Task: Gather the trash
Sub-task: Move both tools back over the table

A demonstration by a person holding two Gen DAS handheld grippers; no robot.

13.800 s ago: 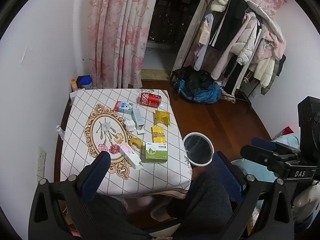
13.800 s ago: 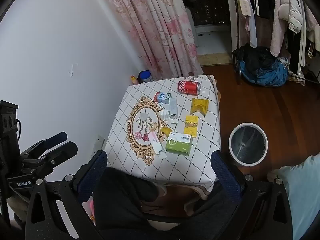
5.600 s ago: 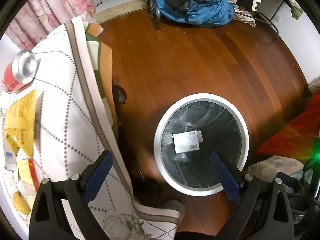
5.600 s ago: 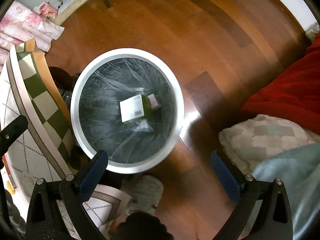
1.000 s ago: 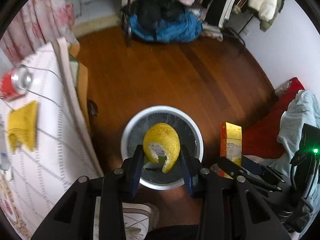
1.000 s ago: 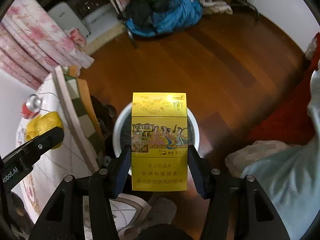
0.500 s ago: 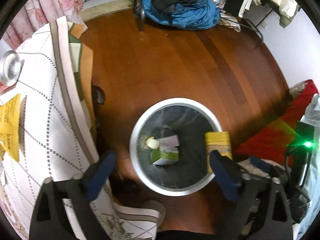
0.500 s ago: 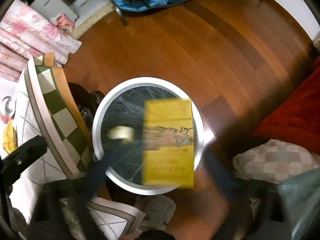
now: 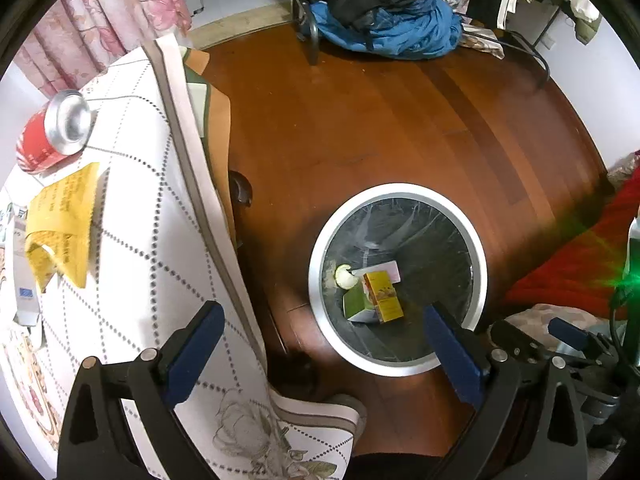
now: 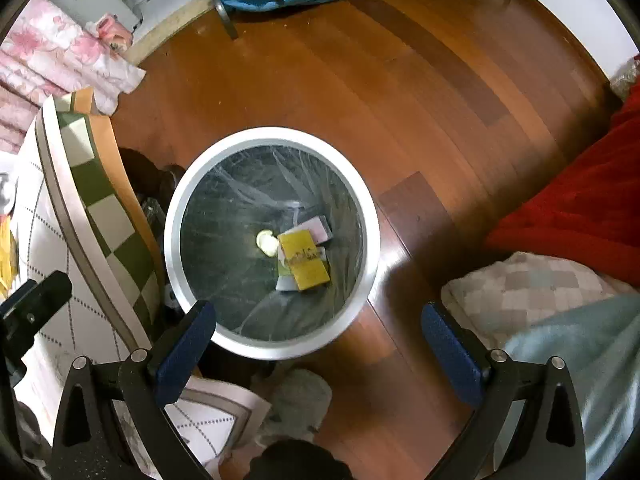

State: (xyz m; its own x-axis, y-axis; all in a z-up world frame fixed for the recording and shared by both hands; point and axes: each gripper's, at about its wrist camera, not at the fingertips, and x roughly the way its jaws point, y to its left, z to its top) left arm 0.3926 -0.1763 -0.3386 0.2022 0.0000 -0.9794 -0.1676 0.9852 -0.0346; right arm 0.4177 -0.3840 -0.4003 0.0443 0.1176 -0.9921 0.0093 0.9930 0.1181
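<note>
A round bin with a white rim [image 9: 400,190] [image 10: 276,134] stands on the wooden floor beside the table. Inside lie a yellow box [image 9: 383,297] [image 10: 304,260], a green and white box [image 9: 355,307], a pink packet [image 9: 390,269] [image 10: 319,229] and a yellow peel [image 9: 345,276] [image 10: 267,242]. My left gripper [image 9: 324,344] is open and empty above the bin's near edge. My right gripper [image 10: 318,340] is open and empty above the bin. On the table lie a red can [image 9: 52,136] and a yellow wrapper [image 9: 64,220].
The table with a checked cloth [image 9: 160,240] is at the left; its edge hangs close to the bin. A blue and black clothes pile [image 9: 380,20] lies at the back. A red blanket [image 10: 580,208] and a checked cushion [image 10: 532,292] are at the right.
Both grippers opened and dropped their loads: the yellow peel and the yellow box fell into the bin and now lie at its bottom.
</note>
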